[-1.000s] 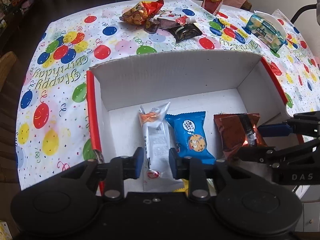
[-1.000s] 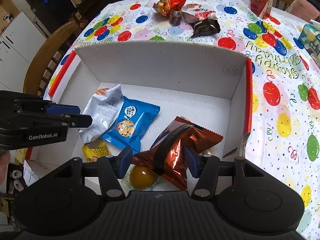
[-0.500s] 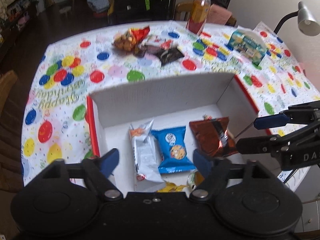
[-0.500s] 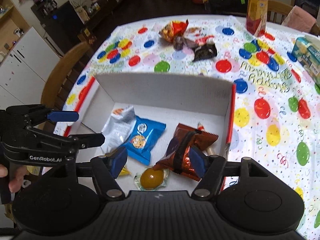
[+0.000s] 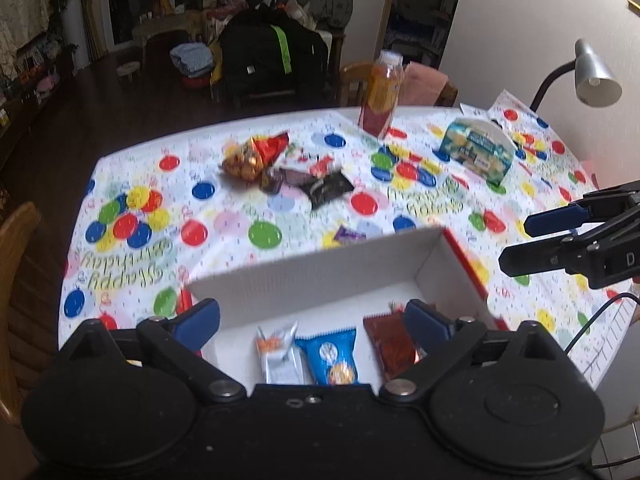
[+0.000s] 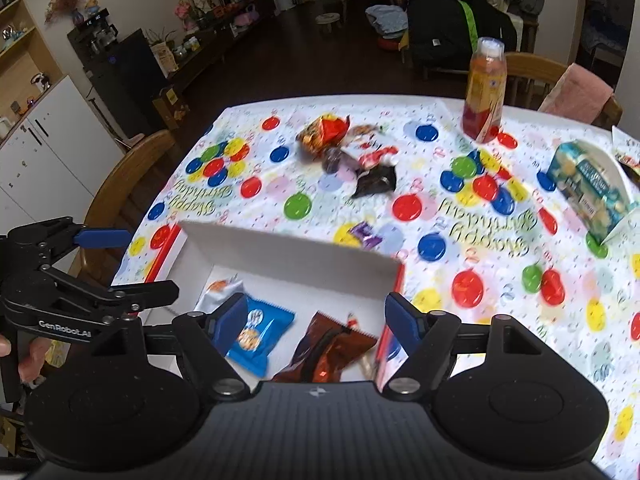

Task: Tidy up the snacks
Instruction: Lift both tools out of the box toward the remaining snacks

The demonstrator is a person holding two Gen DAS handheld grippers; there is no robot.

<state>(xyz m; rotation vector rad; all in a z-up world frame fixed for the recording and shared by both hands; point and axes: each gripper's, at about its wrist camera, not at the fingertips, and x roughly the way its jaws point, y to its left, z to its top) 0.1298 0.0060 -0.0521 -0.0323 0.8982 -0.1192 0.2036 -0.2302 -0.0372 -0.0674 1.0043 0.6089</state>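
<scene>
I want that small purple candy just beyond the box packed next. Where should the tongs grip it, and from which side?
Likely straight from above, closing across the middle of the purple candy. It lies flat and alone on the tablecloth, just past the box far wall, so a low approach from the near side looks blocked. The right tongs are open and nearer.

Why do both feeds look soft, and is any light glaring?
Left wrist view: motion blur smears the white cardboard box and balloon-print tablecloth; the grey desk lamp glows without glare. Right wrist view: similar blur, the small purple wrapper streaked. Fisheye bends the table's edges in both.
</scene>
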